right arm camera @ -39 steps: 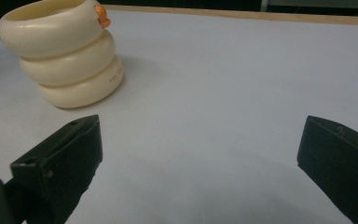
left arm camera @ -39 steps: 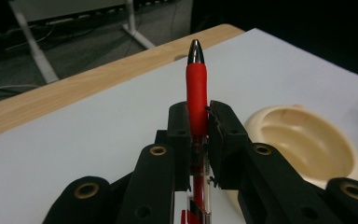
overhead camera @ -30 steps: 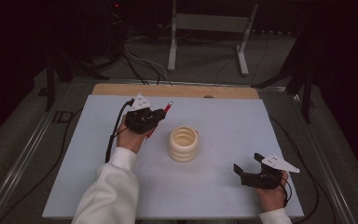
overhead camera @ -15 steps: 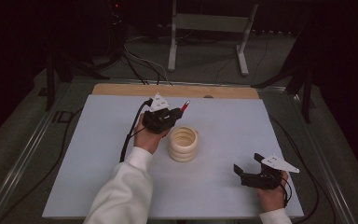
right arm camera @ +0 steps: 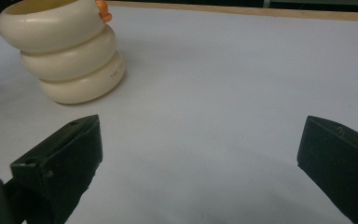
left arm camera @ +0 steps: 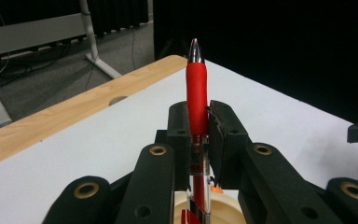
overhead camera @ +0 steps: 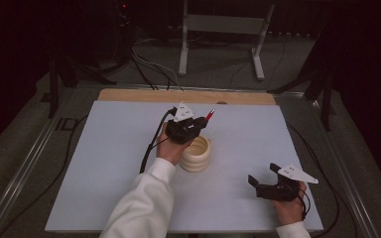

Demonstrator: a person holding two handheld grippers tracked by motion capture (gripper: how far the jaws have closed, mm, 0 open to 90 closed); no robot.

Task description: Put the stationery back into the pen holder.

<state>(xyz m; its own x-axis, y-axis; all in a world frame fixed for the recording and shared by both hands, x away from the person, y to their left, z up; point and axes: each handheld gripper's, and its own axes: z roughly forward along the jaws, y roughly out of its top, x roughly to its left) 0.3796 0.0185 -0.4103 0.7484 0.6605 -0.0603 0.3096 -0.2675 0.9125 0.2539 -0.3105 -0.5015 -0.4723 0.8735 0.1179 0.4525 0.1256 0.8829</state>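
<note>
Your left gripper (overhead camera: 192, 130) has its fingers (left arm camera: 223, 133) clenched on the red pen (left arm camera: 196, 100); it hangs directly over the cream ribbed cup (overhead camera: 197, 154), with the pen's lower end just at the cup's mouth and its silver tip pointing up and away from the cup, toward the wooden strip (overhead camera: 188, 96) at the far side of the bench (overhead camera: 104, 163). That is the relation to mind: the pen's long axis runs along the fingers, tilted rather than upright, so I judge the lower end must be tipped down into the cup's opening before you let go; whether it already sits inside the rim I cannot tell. Your left hand is the nearer one; your right gripper (overhead camera: 270, 179) rests well apart from the cup, toward your side, fingers (right arm camera: 60, 161) released wide and holding nothing. The pen has a red rubbery grip sleeve, a clear barrel below it, and a small metal point.
</note>
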